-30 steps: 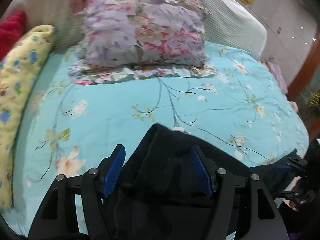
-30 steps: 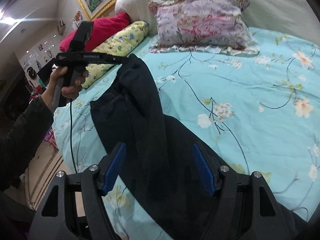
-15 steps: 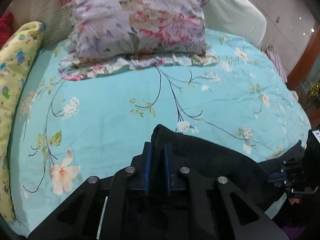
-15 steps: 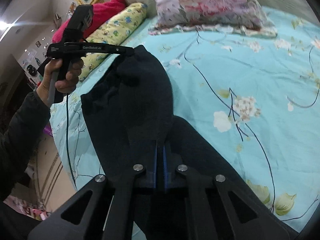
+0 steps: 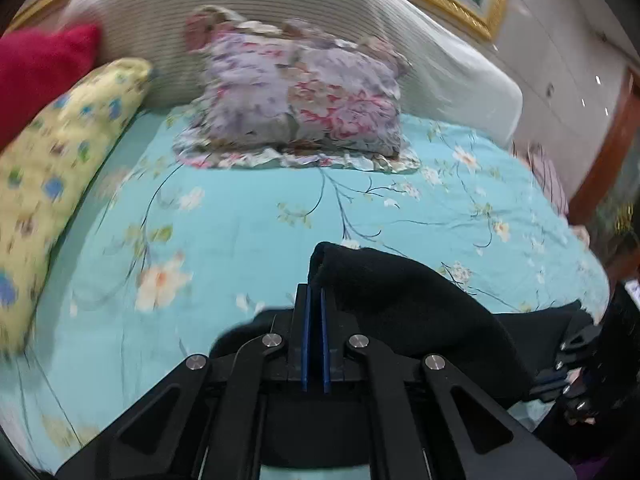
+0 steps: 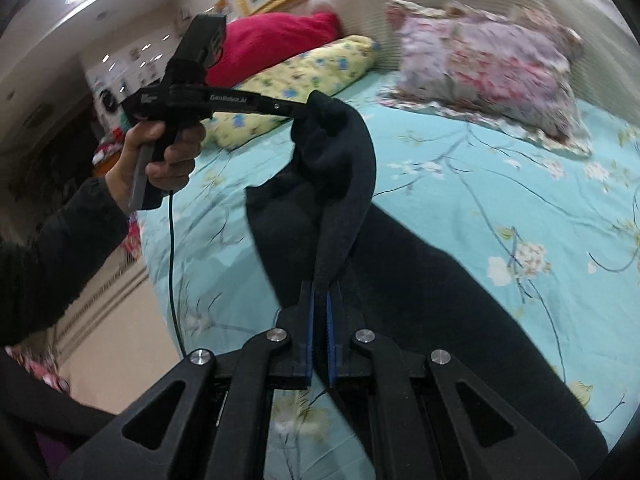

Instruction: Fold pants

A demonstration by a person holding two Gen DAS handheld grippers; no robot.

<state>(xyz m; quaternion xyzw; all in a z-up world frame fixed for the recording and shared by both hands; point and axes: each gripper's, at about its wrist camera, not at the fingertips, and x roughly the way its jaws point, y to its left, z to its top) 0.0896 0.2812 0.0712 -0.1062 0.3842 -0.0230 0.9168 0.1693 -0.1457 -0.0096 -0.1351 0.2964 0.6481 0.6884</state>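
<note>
The black pants [image 6: 432, 280] lie across the near part of the bed, with one end lifted off it. My left gripper [image 5: 314, 300] is shut on a raised corner of the pants [image 5: 392, 296]. It also shows in the right wrist view [image 6: 304, 109], held by a hand and pinching the top of the lifted cloth. My right gripper [image 6: 319, 304] is shut on the edge of the same lifted end, lower down. The cloth hangs slack between the two grippers. The right gripper shows at the right edge of the left wrist view [image 5: 560, 368].
The bed has a turquoise floral sheet [image 5: 248, 220]. A floral pillow [image 5: 304, 100] lies at the head, a yellow pillow [image 5: 52, 152] and a red cushion [image 5: 36, 68] to the left. The pale headboard [image 5: 280, 8] curves behind. The floor [image 6: 120, 320] lies beside the bed.
Both grippers were open around the pants a second ago and have since shut on the cloth. They have lifted that end off the bed, the left one higher.
</note>
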